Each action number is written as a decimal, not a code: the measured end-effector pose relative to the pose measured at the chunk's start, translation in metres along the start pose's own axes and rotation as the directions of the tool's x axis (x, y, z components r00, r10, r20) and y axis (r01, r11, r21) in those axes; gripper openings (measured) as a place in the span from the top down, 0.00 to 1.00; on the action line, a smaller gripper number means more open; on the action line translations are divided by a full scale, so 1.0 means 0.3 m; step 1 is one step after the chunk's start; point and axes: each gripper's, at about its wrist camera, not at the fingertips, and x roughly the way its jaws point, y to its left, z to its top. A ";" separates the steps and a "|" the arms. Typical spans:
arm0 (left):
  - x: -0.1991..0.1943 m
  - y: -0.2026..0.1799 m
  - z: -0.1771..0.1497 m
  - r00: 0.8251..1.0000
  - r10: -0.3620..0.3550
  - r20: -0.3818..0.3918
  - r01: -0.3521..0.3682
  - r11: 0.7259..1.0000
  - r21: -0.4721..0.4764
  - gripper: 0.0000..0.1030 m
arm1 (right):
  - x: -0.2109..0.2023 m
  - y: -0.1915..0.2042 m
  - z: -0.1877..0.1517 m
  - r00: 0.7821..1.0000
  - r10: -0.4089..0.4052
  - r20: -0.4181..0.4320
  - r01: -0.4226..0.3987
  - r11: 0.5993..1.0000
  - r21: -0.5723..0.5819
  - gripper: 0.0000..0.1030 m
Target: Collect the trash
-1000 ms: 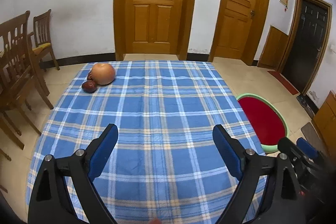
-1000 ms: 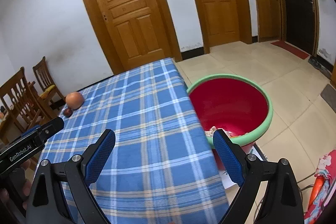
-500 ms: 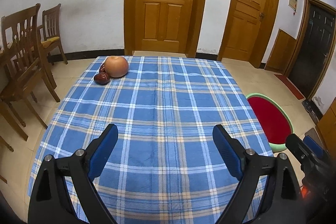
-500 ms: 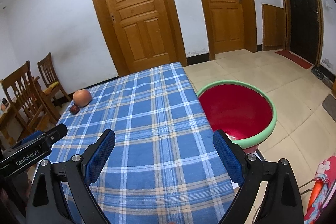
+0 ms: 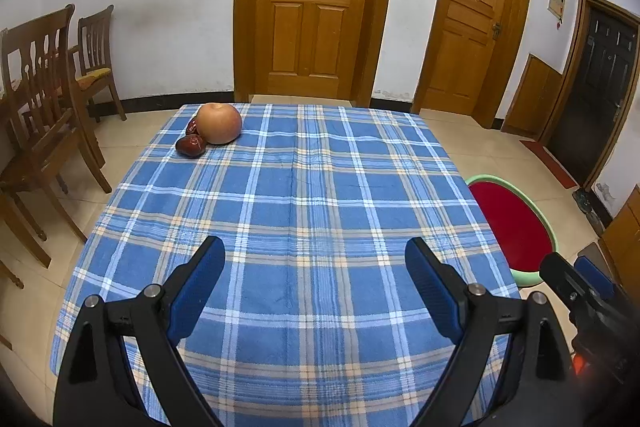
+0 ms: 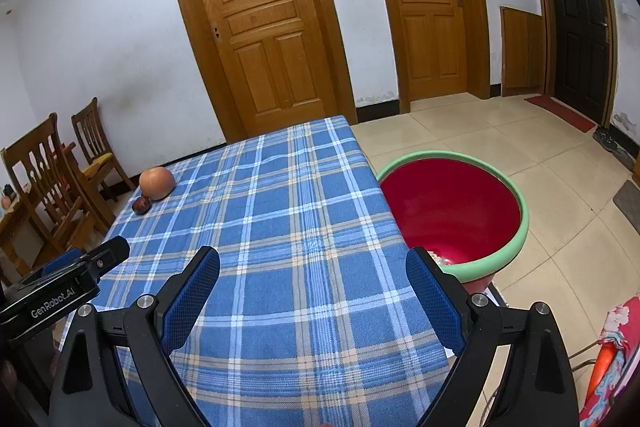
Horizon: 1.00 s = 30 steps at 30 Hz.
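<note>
A table with a blue plaid cloth (image 5: 304, 211) (image 6: 280, 227) fills the middle of both views. A red bin with a green rim (image 6: 516, 247) (image 5: 516, 227) stands on the floor at the table's right side, with some pale scraps at its bottom. My left gripper (image 5: 316, 267) is open and empty above the near end of the table. My right gripper (image 6: 312, 267) is open and empty above the near right part of the table, beside the bin. An orange-brown apple (image 5: 218, 123) (image 6: 157, 183) and dark red dates (image 5: 191, 146) (image 6: 141, 205) lie at the far left corner.
Wooden chairs (image 5: 44, 99) (image 6: 60, 171) stand left of the table. Wooden doors (image 5: 312, 3) (image 6: 264, 23) are in the far wall, and a dark door (image 6: 580, 23) is at the right. Tiled floor (image 6: 520, 143) lies around the bin. Colourful cloth (image 6: 612, 359) lies at lower right.
Both grippers have drawn back and tilted up, so the table and apple sit lower and farther in view. The right view shows less of the bin's bottom. Both jaws stayed open.
</note>
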 end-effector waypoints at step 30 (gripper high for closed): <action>0.003 -0.012 -0.007 1.000 -0.012 -0.005 0.012 1.000 0.000 0.12 | 0.000 -0.001 0.000 1.000 -0.001 -0.001 0.001 1.000 0.000 0.08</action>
